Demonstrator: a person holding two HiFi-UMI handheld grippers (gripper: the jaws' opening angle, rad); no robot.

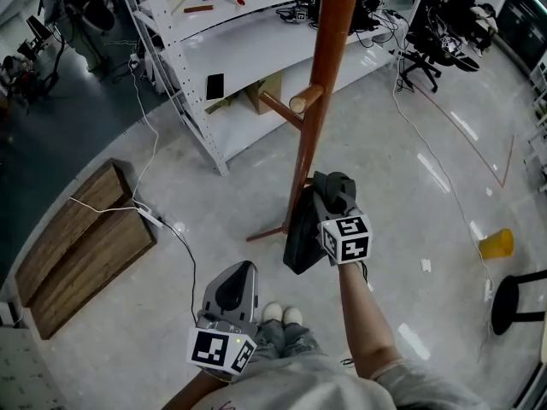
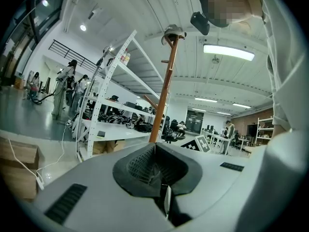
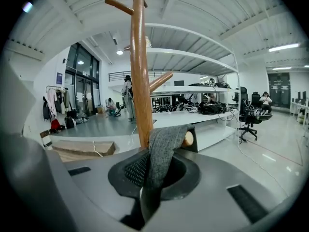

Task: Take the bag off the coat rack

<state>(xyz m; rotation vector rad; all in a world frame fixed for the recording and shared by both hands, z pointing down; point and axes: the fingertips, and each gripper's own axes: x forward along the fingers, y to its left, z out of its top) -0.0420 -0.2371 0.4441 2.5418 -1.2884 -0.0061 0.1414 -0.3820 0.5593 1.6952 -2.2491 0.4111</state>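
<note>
- No word, number or brand is legible anywhere I look.
- The cube point(image 1: 345, 238) on the right tool point(image 1: 318, 184) shows only black-and-white square patterns, no letters.
- The cube point(image 1: 220, 351) on the left tool point(image 1: 246, 266) shows the same kind of pattern, no print.
- A small blue sign point(image 3: 59, 78) hangs on the far wall by the windows; it is too small to read.

Dark grey bag point(image 1: 299, 239), reddish-brown coat rack point(image 1: 333, 41)

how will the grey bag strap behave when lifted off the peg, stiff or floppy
Probably floppy: the strap drapes limply over the peg and folds in the right gripper. The bag hangs slack by the pole, so it will likely swing and sag once lifted.
</note>
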